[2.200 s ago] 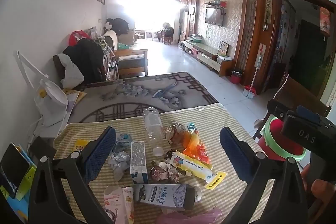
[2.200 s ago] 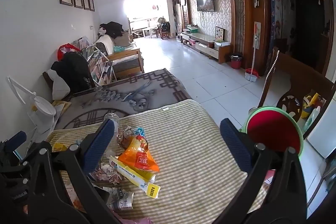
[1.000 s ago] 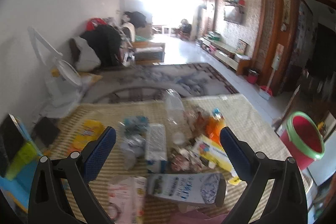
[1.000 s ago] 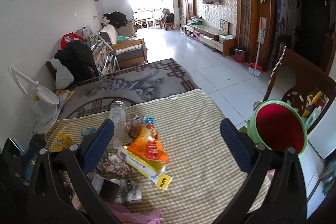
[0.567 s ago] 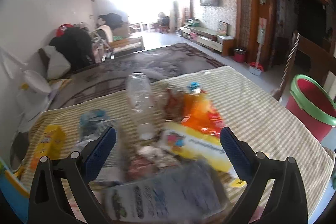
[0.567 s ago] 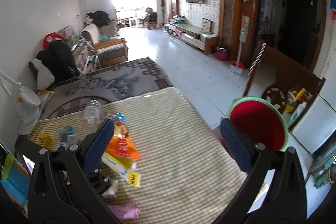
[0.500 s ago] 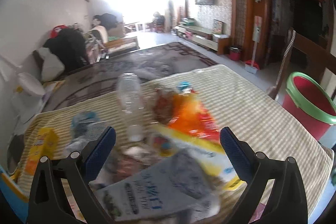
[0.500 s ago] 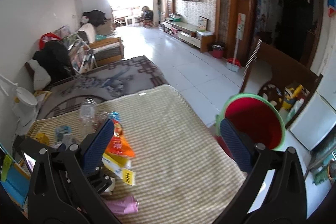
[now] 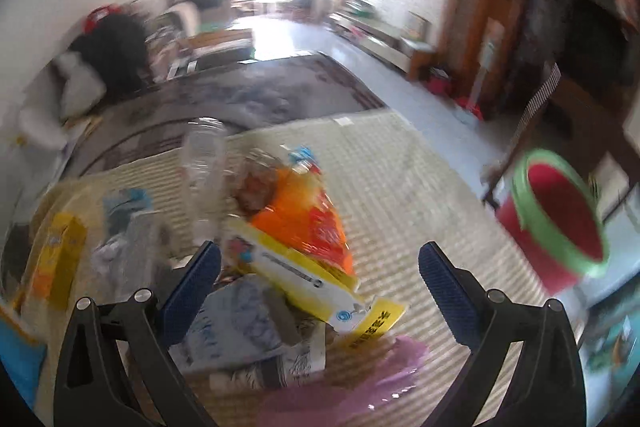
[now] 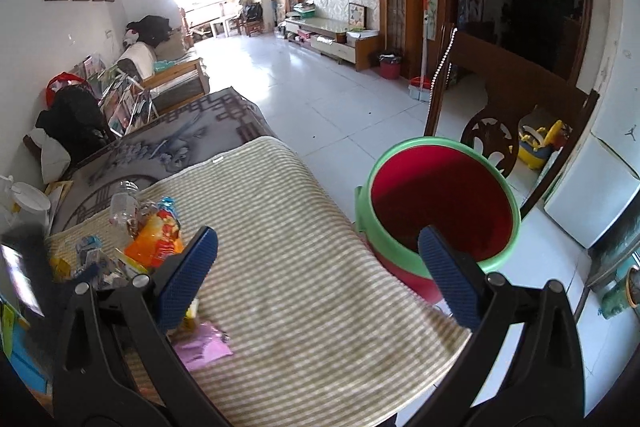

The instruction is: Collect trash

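Left tongs (image 9: 319, 269) closing in on the trash pile, both pairs spread apart and empty.

The orange snack bag (image 9: 306, 223) and yellow box (image 9: 296, 273) lie between the left tips, on the striped counter (image 9: 400, 203). The red bucket (image 10: 438, 203) stands just ahead of the right tongs (image 10: 318, 267), beside the counter. Best pinch one loose wrapper, not the heap, then lift clear.

Left wrist view smeared by motion; print on the yellow carton (image 9: 296, 271) unreadable; pink bag (image 9: 340, 391) cut by the bottom edge; red bucket (image 10: 436, 211) partly behind a blue pad.
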Demonstrator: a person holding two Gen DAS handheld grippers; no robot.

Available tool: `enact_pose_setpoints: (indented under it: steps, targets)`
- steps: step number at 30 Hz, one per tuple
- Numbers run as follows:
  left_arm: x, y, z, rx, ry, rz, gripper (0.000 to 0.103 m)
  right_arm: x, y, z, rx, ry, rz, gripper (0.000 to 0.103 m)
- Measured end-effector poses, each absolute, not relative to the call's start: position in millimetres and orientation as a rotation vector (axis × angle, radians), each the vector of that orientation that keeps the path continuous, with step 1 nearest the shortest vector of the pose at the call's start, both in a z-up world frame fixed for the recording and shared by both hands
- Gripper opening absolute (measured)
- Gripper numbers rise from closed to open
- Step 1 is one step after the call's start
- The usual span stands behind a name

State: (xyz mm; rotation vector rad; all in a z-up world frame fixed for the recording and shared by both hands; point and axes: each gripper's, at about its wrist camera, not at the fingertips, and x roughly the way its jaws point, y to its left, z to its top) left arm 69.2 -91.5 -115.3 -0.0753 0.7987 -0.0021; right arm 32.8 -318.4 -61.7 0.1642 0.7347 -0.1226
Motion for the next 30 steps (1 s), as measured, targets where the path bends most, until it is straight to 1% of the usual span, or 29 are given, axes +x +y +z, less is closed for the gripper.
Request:
enact_pose_setpoints:
  steps: [5,11,16,20,24,30]
  targets:
    - [59.4,-99.6,-84.7,-0.145,0.749,0.127,0.095,39.8,-352.0,-66.6,0.182,0.776,-0.051,0.099]
    - [50.9,-140.5,-75.7,-0.062,0.754,0.158,0.095,45.2,-375.3,-66.3,0.160,0.787,0.015,0.099]
    - [34.7,-154.5,-66.3,-0.090,0.721,0.160,0.095,51.4,-380.2,-59.8,0.138,0.760,0.062,0.099]
    - [14.4,-143.8,-59.2,-0.116,0.679,0.212,0.095,54.9,-366.1,-58.1,0.099,0.729,0.121,0.099]
    - [-2.1,-119.9,-59.2,-0.086,0.681,0.324,0.095,60.7,-345.2,-64.1,0.130,0.737,0.187,0.099]
    - [-20.0,-64.4,-55.2,-0.071,0.692,0.410,0.095,73.3,-280.3,-68.3,0.083,0.743,0.287,0.099]
